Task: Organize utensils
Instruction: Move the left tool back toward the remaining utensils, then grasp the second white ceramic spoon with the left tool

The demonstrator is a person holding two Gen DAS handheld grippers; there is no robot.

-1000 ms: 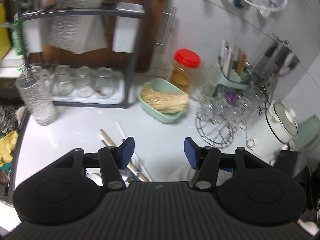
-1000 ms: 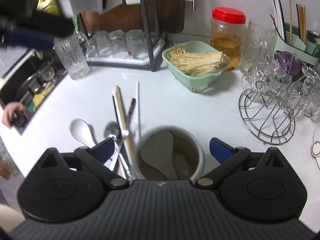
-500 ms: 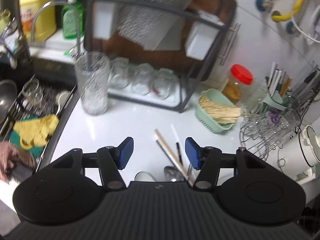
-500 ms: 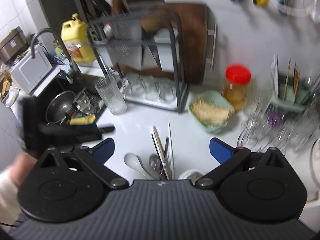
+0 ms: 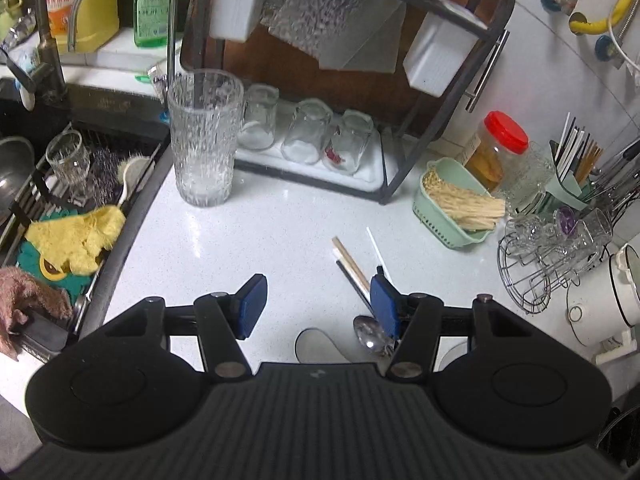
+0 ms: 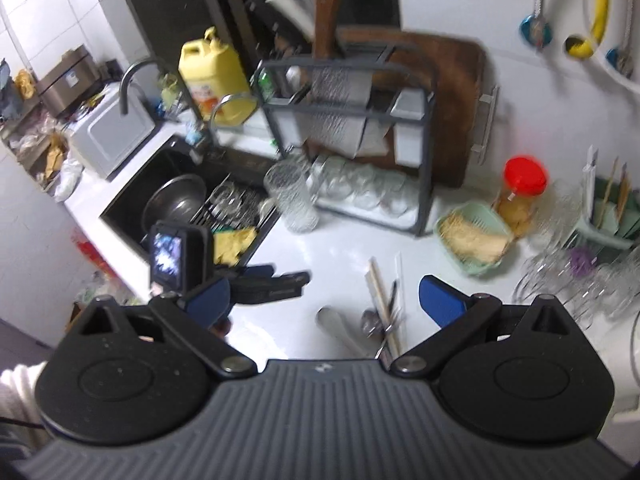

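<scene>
The left gripper (image 5: 316, 306) hangs over the white bench (image 5: 260, 236). Its blue fingers (image 5: 250, 304) are partly apart and there is nothing between them. The right gripper (image 6: 324, 300) is high above the same bench. Its fingers (image 6: 438, 304) are spread wide and hold nothing.

The utensils lie in a loose bunch on the bench, just under the left gripper. There are some chopsticks (image 5: 352, 266), a metal spoon (image 5: 370, 334) and a white spoon (image 5: 318, 346). The chopsticks lie over the metal spoon. The white spoon is just beside it.

A tall glass (image 5: 204, 140) stands upright near the sink (image 5: 24, 184). A green basket (image 5: 452, 212) sits near the bunch, on its right, with a red-lid jar (image 5: 496, 152) just behind it. A green holder (image 5: 568, 184) with more chopsticks stands further right.
</scene>
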